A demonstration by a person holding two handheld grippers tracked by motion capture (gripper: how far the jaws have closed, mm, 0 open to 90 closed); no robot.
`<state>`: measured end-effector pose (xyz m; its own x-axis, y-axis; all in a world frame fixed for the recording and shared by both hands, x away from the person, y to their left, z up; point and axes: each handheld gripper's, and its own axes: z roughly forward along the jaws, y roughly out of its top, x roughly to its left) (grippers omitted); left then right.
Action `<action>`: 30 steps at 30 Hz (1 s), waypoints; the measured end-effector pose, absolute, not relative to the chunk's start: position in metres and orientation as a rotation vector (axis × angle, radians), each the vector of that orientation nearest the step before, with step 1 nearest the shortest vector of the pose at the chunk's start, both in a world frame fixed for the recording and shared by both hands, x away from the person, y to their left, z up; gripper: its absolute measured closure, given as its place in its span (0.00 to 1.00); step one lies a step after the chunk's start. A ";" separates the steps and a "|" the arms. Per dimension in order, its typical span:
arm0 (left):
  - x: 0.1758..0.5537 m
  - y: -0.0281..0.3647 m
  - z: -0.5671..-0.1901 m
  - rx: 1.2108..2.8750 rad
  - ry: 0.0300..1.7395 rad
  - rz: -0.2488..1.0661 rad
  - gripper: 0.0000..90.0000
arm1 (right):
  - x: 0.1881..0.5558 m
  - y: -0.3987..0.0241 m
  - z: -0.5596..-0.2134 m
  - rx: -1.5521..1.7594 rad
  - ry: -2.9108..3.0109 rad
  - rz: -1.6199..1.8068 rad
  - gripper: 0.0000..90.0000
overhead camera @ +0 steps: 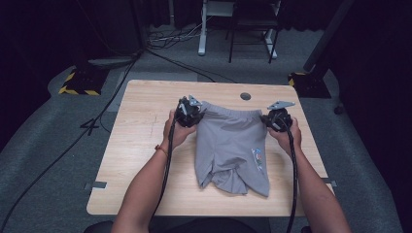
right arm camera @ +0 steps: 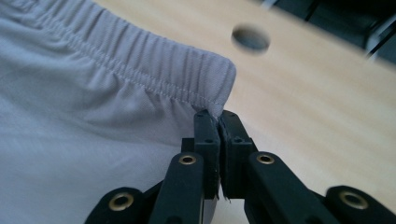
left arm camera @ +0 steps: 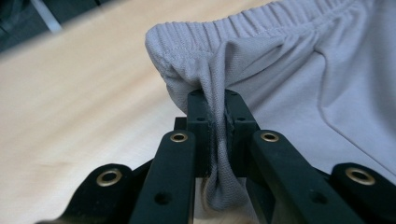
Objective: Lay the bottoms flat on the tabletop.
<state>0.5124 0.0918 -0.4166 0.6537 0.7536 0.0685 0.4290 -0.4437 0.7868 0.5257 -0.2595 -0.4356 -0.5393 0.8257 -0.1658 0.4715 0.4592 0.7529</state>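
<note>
**Grey shorts, held at both waistband corners**

Shorts, one pair, grey knit, lying flat on the desk with the waistband toward the far edge and the legs toward the person. Position: centre of the desk, slightly right of middle.

Left gripper: jaws closed narrow on a gathered pinch of fabric just below the waistband corner; cloth bunches between the pads and hangs out beneath them. Right gripper: jaws closed almost flat on the opposite waistband corner, with only a thin edge of cloth caught between them. In the high view the left gripper and right gripper sit at the two ends of the waistband, each in one hand.

Handling note (judgement): the step in hand appears to be taking up the garment by its waistband. Both grips should be raised together and level, keeping the waistband lightly taut so the legs hang free. The right-hand bite looks shallow and could slip; a slow, even lift is advised.

Materials and form:
- Fabric: fine-ribbed, matte, soft-draping knit; creases radiate from the left pinch.
- Waistband: elasticated, closely gathered in vertical ridges, with a stitched seam line below.
- Small coloured print on the leg at the person's right; detail too small to read.
- Hem of the nearer leg folded under slightly.
- Desk: pale wood-grain top, rounded corners, round cable hole near the far edge.
</note>
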 end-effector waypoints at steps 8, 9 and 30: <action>0.520 0.105 -0.382 2.050 0.962 0.676 0.89 | 0.555 -0.229 -0.391 1.041 2.040 0.907 0.97; 0.526 0.105 -0.385 2.054 0.999 0.688 0.87 | 0.560 -0.228 -0.390 1.051 2.021 0.900 0.97; 0.461 0.119 -0.467 2.263 0.923 0.255 0.33 | 0.443 -0.215 -0.444 0.689 2.596 1.082 0.48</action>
